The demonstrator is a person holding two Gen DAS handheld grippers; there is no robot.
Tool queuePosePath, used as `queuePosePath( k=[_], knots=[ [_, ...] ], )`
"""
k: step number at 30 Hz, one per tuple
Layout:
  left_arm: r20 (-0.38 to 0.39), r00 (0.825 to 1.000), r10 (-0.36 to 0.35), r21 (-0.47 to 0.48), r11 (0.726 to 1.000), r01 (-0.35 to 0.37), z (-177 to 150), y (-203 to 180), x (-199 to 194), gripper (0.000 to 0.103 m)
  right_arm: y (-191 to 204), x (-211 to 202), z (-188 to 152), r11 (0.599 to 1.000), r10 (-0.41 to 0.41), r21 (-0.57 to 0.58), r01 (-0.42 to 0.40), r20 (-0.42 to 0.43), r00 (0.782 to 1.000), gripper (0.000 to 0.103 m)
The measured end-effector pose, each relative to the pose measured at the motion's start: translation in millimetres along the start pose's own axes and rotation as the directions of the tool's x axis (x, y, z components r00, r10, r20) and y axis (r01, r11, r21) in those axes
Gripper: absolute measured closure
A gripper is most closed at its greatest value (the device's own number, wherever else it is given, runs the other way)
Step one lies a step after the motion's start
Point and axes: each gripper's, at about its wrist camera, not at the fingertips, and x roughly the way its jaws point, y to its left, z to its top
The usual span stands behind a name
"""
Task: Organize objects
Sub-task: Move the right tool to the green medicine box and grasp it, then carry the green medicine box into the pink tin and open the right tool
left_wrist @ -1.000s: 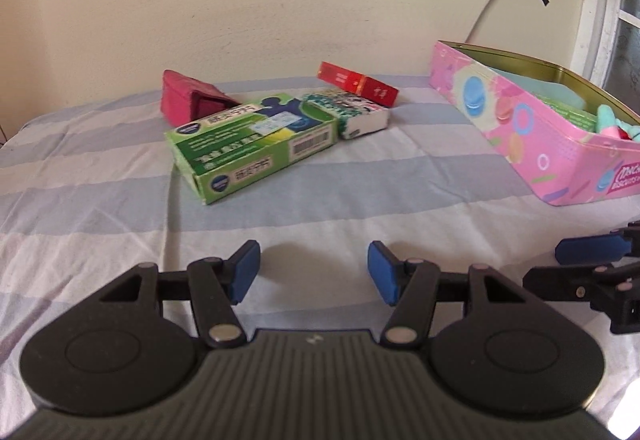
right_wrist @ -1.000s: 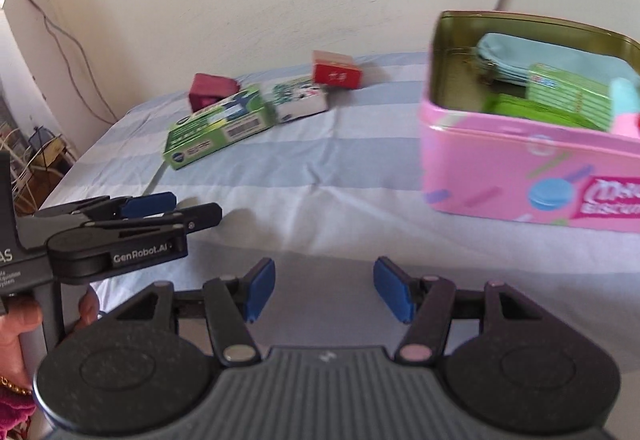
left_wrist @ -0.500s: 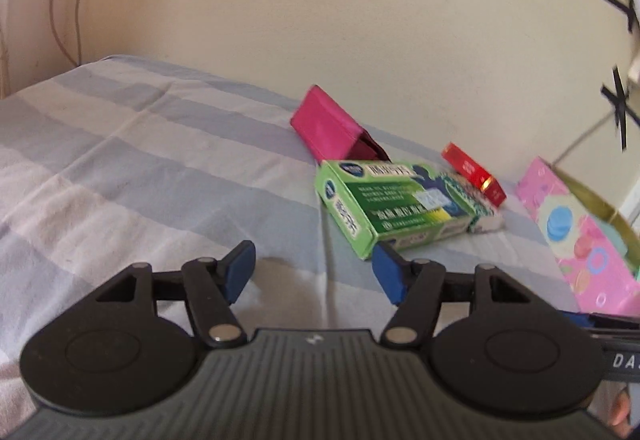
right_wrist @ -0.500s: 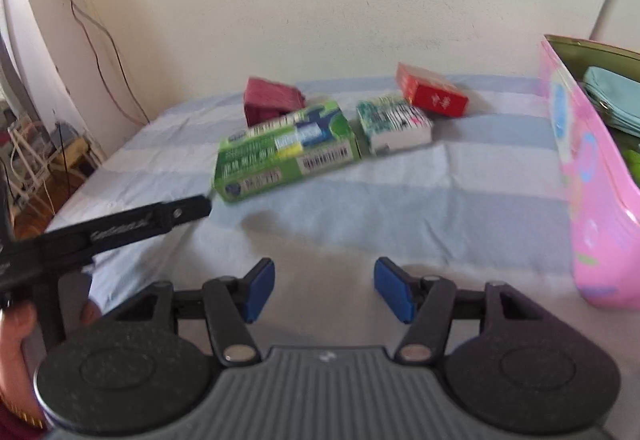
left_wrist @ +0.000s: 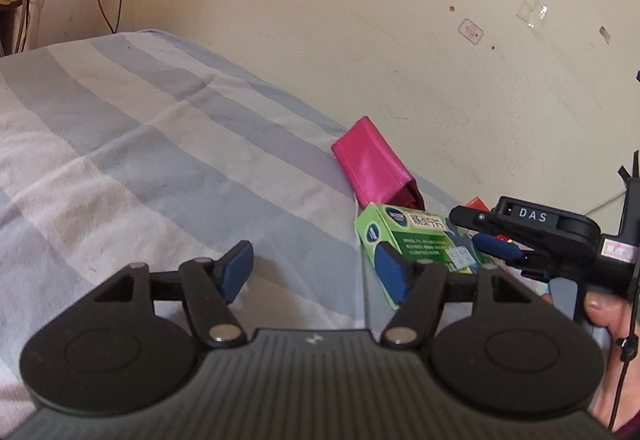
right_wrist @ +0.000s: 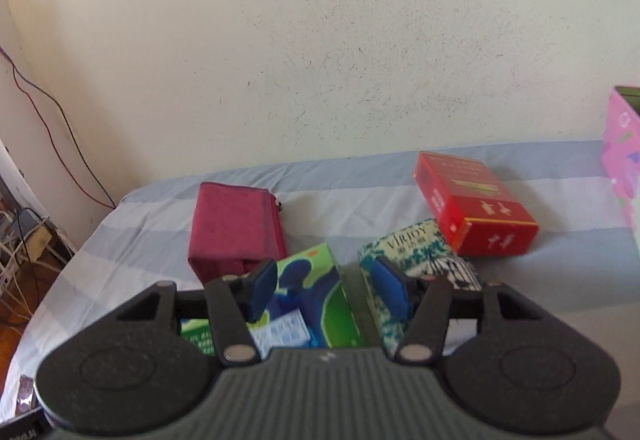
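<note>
A green box point(right_wrist: 316, 300) lies on the striped bed, with a white patterned VIRJOY box point(right_wrist: 420, 252) to its right, a red box point(right_wrist: 476, 200) behind that and a magenta pouch point(right_wrist: 234, 224) to the left. My right gripper point(right_wrist: 326, 292) is open just above the green box, its jaws astride the box's right part. In the left wrist view the right gripper point(left_wrist: 486, 236) hovers over the green box point(left_wrist: 412, 240) beside the pouch point(left_wrist: 372, 164). My left gripper point(left_wrist: 316, 272) is open and empty over the sheet, left of the green box.
A pink tin point(right_wrist: 624, 148) stands at the right edge of the right wrist view. The wall point(right_wrist: 360, 40) runs close behind the objects. The bed's left edge drops to a floor with cables point(right_wrist: 24, 240). Striped sheet point(left_wrist: 140, 144) stretches left of the objects.
My right gripper moved forward and left from beside the pink tin to over the green box. My left gripper swung left, away from the tin. Both stayed open.
</note>
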Motion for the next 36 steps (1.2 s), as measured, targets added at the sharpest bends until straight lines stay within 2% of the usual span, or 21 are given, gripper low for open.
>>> queuePosePath(
  k=[4, 12, 13, 15, 17, 19, 25, 30, 34, 36],
  knots=[
    [0.0, 1.0, -0.012, -0.026, 1.0, 0.012, 4.9, 4.2, 3.8, 0.032, 8.3, 13.4, -4.0, 0.999, 0.043, -0.015, -0.044, -0.055, 0.998, 0.052],
    [-0.027, 0.999, -0.047, 0.053, 0.997, 0.048, 1.6, -8.2, 7.1, 0.033, 16.8, 1.9, -28.1, 0.989, 0.147, 0.015, -0.147, -0.075, 0.986, 0.054],
    [-0.038, 0.997, -0.063, 0.068, 0.996, 0.066, 1.0, -9.9, 8.1, 0.033, 17.2, -1.4, -31.0, 0.986, 0.167, 0.02, -0.166, -0.083, 0.982, 0.054],
    [-0.075, 0.99, -0.115, 0.102, 0.987, 0.123, -0.5, -14.6, 10.3, 0.041, 20.3, -10.3, -39.5, 0.98, 0.2, 0.022, -0.199, -0.099, 0.975, 0.057],
    [-0.083, 0.99, -0.117, 0.135, 0.983, 0.128, -2.8, -19.2, 8.8, 0.041, 25.4, -22.1, -50.3, 0.982, 0.19, 0.003, -0.191, -0.092, 0.977, 0.056],
    [-0.105, 0.983, -0.15, 0.147, 0.975, 0.164, -4.1, -20.5, 7.3, 0.041, 26.6, -34.9, -59.5, 0.985, 0.168, -0.017, -0.17, -0.077, 0.983, 0.055],
    [-0.212, 0.949, -0.235, 0.234, 0.93, 0.283, -30.7, -48.7, -15.3, 0.041, 0.6, -89.8, -89.5, 0.99, 0.138, 0.026, -0.136, -0.073, 0.988, 0.053],
    [-0.317, 0.899, -0.302, 0.258, 0.885, 0.388, -73.3, -91.6, -43.6, 0.041, -38.8, -159.1, -123.1, 0.996, 0.085, 0.034, -0.083, -0.039, 0.996, 0.049],
    [-0.371, 0.866, -0.336, 0.313, 0.832, 0.457, -110.1, -138.3, -56.7, 0.04, -80.4, -212.3, -146.9, 0.997, 0.037, 0.071, -0.038, 0.007, 0.999, 0.049],
    [-0.404, 0.842, -0.357, 0.328, 0.803, 0.498, -128.2, -162.3, -56.5, 0.04, -101.7, -237.1, -157.7, 0.995, -0.002, 0.096, -0.001, 0.033, 0.999, 0.049]
  ],
)
